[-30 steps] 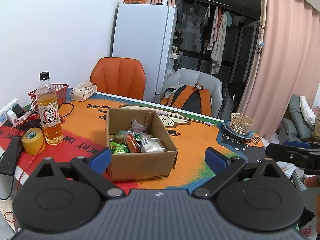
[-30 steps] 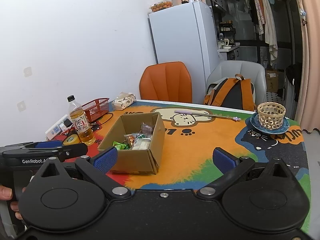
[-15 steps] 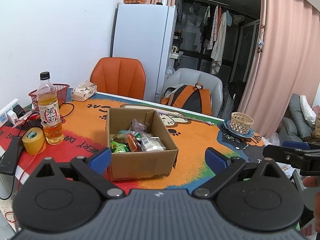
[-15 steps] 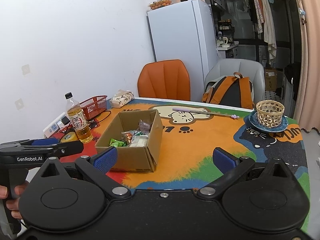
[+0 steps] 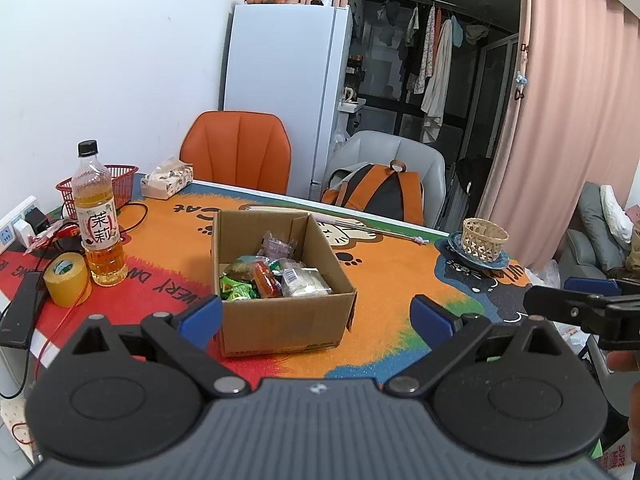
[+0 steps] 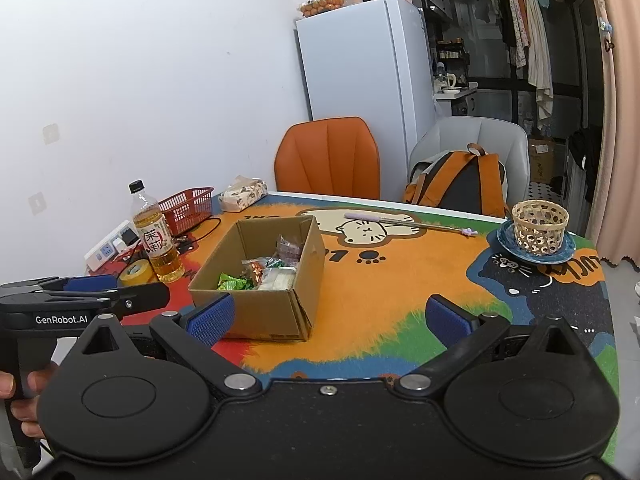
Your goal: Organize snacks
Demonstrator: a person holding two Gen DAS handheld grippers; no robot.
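Cardboard box (image 5: 280, 280) of snacks (image 5: 272, 276) ahead, between open left tongs (image 5: 316, 316)

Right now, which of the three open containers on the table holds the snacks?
The cardboard box holds them. The red basket by the wall and the wicker basket on the blue plate show none.
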